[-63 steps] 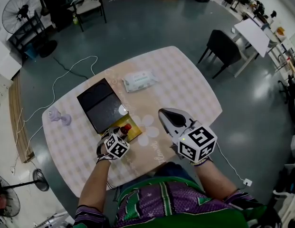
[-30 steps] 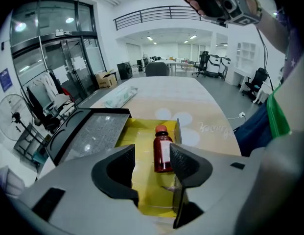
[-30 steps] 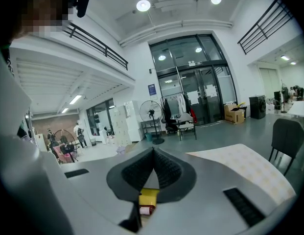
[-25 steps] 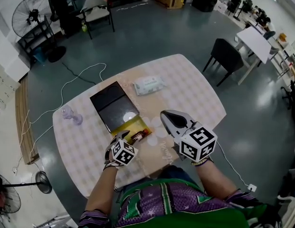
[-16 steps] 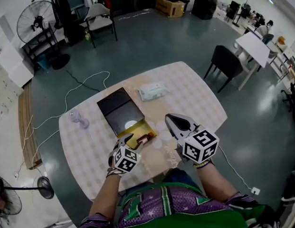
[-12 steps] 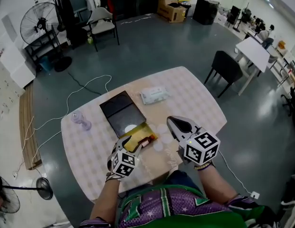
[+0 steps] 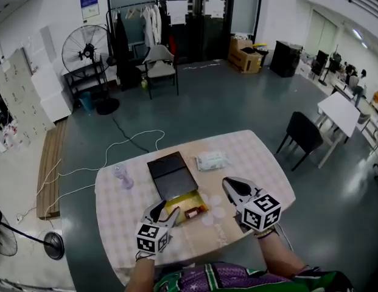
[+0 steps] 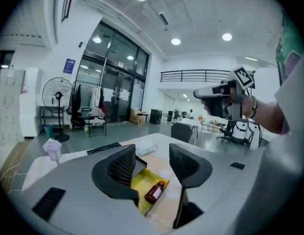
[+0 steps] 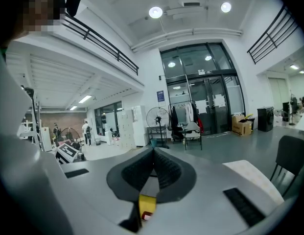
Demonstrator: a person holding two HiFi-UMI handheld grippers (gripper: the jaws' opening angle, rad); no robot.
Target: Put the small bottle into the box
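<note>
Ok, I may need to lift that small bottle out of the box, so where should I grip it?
Probably take the small bottle across the middle of its body, coming straight down from above: it lies on its side in the open box, so its long flanks are exposed for the jaws.

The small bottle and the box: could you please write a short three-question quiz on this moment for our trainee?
1. True or false: the small bottle lies on its side inside the open box.
2. Pick one. The left gripper is: A) open, with nothing held between its jaws; B) shut on the small bottle; C) shut on the box.
3. Fill in the blank: the right gripper has its jaws ____.

Key: 1 true; 2 A; 3 shut.
</note>
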